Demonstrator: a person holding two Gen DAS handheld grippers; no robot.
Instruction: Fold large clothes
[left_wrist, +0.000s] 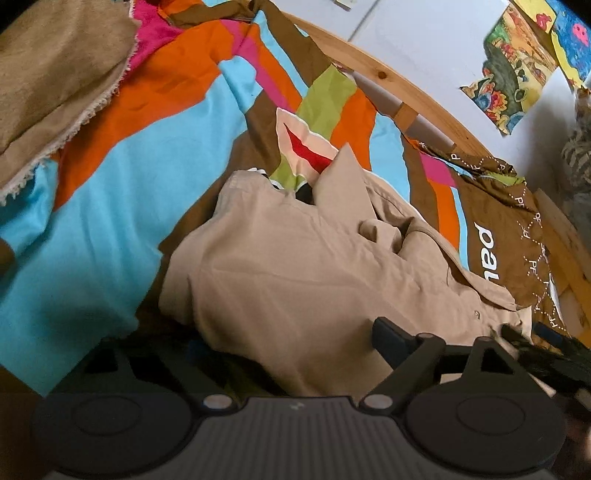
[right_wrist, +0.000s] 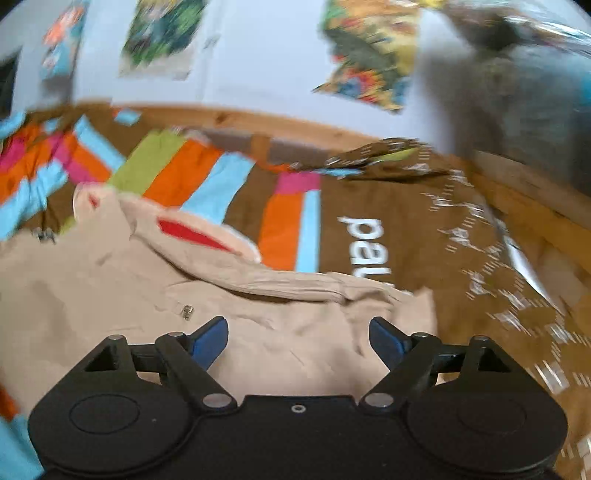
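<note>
A beige jacket (left_wrist: 288, 273) with a red-lined collar lies partly folded on a colourful striped bedspread (left_wrist: 122, 184). My left gripper (left_wrist: 291, 347) is low over the jacket's near edge with its jaws wide apart; the right finger (left_wrist: 391, 339) shows on the cloth and the left finger is hidden in shadow under the fabric. In the right wrist view the jacket (right_wrist: 155, 295) fills the lower left. My right gripper (right_wrist: 297, 339) is open just above it, blue pads (right_wrist: 210, 338) spread and empty. This view is blurred by motion.
A tan fringed blanket (left_wrist: 55, 74) lies at the far left of the bed. A wooden bed rail (left_wrist: 406, 92) runs along the far side below a white wall with colourful pictures (left_wrist: 517, 66). A brown printed cover (right_wrist: 424, 240) lies on the right.
</note>
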